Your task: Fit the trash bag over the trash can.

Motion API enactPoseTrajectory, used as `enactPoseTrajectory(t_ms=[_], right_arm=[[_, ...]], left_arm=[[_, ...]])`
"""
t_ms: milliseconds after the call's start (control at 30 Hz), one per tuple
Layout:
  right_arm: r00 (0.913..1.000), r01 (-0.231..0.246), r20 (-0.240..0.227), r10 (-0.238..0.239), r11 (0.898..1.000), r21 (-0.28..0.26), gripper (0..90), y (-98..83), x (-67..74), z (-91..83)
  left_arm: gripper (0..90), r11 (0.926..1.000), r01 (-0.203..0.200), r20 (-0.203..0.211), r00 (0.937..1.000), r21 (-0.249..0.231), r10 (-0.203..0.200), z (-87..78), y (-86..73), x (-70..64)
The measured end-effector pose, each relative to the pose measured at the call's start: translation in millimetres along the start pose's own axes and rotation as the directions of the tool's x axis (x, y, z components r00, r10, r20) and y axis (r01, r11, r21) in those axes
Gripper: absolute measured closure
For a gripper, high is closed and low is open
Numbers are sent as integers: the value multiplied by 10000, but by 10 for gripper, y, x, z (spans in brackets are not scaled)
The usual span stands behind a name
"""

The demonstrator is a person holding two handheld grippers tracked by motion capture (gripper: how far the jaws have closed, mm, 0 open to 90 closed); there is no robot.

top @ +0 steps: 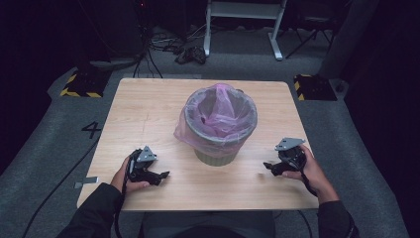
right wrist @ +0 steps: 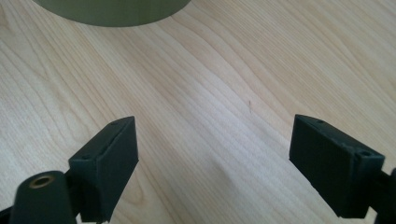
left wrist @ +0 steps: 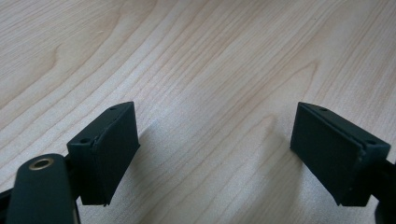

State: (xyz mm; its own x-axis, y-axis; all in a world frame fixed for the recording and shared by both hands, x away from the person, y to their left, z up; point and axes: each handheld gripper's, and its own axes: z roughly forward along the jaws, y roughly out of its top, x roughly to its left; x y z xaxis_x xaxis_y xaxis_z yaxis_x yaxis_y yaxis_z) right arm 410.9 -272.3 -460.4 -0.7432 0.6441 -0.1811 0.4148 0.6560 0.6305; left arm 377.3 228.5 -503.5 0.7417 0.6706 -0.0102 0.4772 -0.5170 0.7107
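A grey-green waste bin (top: pixel 216 151) lined with a pink plastic bag (top: pixel 218 113) stands in the middle of the wooden table (top: pixel 148 109). The bag's rim folds over the bin's edge and hangs down its left side. My left gripper (top: pixel 164 175) rests on the table to the bin's front left, open, with bare wood between its jaws (left wrist: pixel 215 140). My right gripper (top: pixel 267 166) rests at the bin's front right, also open and empty (right wrist: pixel 212 140). The bin's base (right wrist: pixel 112 11) shows at the top of the right gripper view.
The table sits on grey carpet. Black-and-yellow floor blocks (top: pixel 81 84) (top: pixel 314 87) lie beyond its two far corners. Cables (top: pixel 173 44) and a white frame's legs (top: pixel 275 34) are behind it. A cable (top: pixel 54 191) runs along the floor at the left.
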Motion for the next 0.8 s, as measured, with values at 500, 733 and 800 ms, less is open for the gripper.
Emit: enactPoseTrajectory(t_ms=[500,733,800], right_arm=[[9906,-1346,-281,1337,9902,-358,157,-425,-80,0],[9796,-1983,-421,1963,9788,-506,156,-600,-97,-1],[9752,-2197,-425,2173,9735,-631,155,-646,-108,-13]], left_arm=[[150,10000,-25,-4,10000,-11,25,0,1,2],[149,10000,-26,-10,10000,-9,26,0,1,2],[149,10000,-9,-1,10000,-2,9,0,0,1]])
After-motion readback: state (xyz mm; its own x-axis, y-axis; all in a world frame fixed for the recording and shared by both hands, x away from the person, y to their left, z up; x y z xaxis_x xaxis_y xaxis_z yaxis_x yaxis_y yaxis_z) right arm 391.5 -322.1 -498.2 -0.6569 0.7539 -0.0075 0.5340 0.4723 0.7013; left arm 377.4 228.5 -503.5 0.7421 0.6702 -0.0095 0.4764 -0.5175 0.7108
